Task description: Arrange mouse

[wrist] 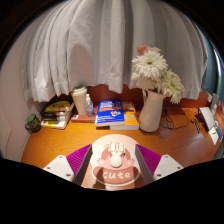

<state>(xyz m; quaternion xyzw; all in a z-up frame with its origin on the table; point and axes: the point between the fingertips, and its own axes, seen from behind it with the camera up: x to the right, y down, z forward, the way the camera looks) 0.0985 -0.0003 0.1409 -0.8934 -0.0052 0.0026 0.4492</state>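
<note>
Lower centre of frame: mouse (pixel 113 163), pink "cute" print, clamped between gripper (pixel 113 170) pads.
Reason: likely carried for placing on desk (pixel 60 145).
Upper right: flower vase (pixel 151 108).

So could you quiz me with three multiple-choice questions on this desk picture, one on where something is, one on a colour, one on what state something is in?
1. Where is the cartoon-face mouse marked "cute"?
A. Between the gripper's fingers
B. Beside the vase
C. On the blue book

2. What colour are the flowers in the vase?
A. Red
B. White
C. Blue

3. How is the gripper set?
A. Clamped shut with nothing in it
B. Out of sight
C. Fingers spread, one either side of the mouse

Answers:
1. A, the mouse sits low between the two purple pads, well nearer than the vase and the blue book.
2. B, the blooms above the pale vase are white.
3. C, a finger shows at each side of the mouse; whether they press on it cannot be told.
</note>
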